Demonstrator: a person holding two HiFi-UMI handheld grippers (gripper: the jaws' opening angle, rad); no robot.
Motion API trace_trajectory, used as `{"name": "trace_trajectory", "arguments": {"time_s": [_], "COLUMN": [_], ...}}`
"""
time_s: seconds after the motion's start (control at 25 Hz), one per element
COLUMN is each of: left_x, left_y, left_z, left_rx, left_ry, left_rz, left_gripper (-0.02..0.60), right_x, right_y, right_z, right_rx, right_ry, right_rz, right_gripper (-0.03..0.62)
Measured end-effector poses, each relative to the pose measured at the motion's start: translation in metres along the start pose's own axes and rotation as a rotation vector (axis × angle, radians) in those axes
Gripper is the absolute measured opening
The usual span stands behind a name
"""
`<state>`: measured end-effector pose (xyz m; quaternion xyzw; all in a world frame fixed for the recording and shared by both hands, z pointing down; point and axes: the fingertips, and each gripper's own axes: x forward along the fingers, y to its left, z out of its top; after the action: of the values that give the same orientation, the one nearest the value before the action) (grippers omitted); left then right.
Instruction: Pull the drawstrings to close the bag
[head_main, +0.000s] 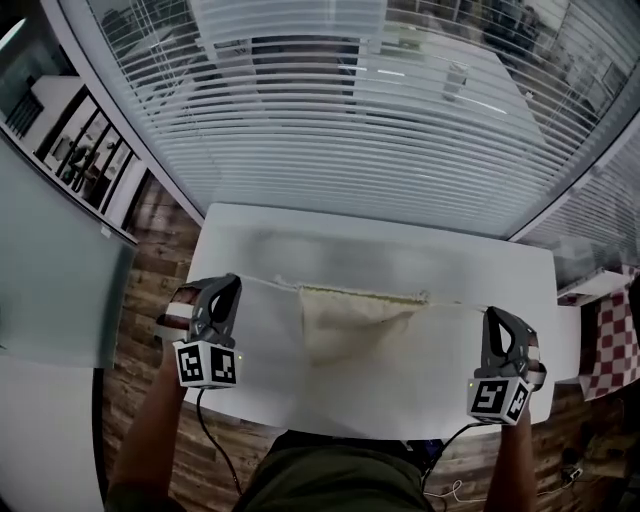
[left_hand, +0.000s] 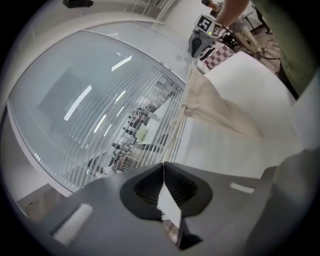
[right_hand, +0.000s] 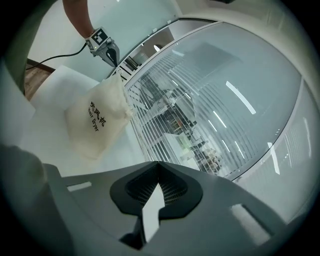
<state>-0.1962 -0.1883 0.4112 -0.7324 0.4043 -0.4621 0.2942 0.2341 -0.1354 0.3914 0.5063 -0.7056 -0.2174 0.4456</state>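
Left gripper (head_main: 231, 284) and right gripper (head_main: 492, 317) were clamped on the drawstrings (head_main: 268, 283), mid-pull. I judged the bag (head_main: 350, 325) needed pulling further toward the table's (head_main: 250, 240) side edges.

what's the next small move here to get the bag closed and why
Probably pull both a little farther apart. The left hand-held gripper and right hand-held gripper are shut, apparently on the left drawstring and right drawstring, which run straight to the bag, yet its mouth looks wide, only partly gathered.
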Motion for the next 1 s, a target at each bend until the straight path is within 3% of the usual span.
{"name": "trace_trajectory", "arguments": {"time_s": [0.32, 0.64, 1.0], "left_x": [-0.003, -0.027, -0.053], "left_y": [0.051, 0.118, 0.136], "left_z": [-0.021, -0.032, -0.063], "left_rx": [-0.018, -0.109, -0.270], "left_ry": [0.064, 0.094, 0.128], "left_rz": [0.120, 0.266, 0.298], "left_gripper": [0.006, 0.005, 0.005], "right_x": [-0.002, -0.021, -0.037], "right_y": [-0.035, -0.090, -0.109], "right_z": [0.005, 0.011, -0.012], "right_rx": [0.047, 0.073, 0.169], "right_ry": [-0.010, -0.033, 0.010], "right_rz": [-0.096, -0.214, -0.260], "right_gripper": [0.014, 0.014, 0.014]}}
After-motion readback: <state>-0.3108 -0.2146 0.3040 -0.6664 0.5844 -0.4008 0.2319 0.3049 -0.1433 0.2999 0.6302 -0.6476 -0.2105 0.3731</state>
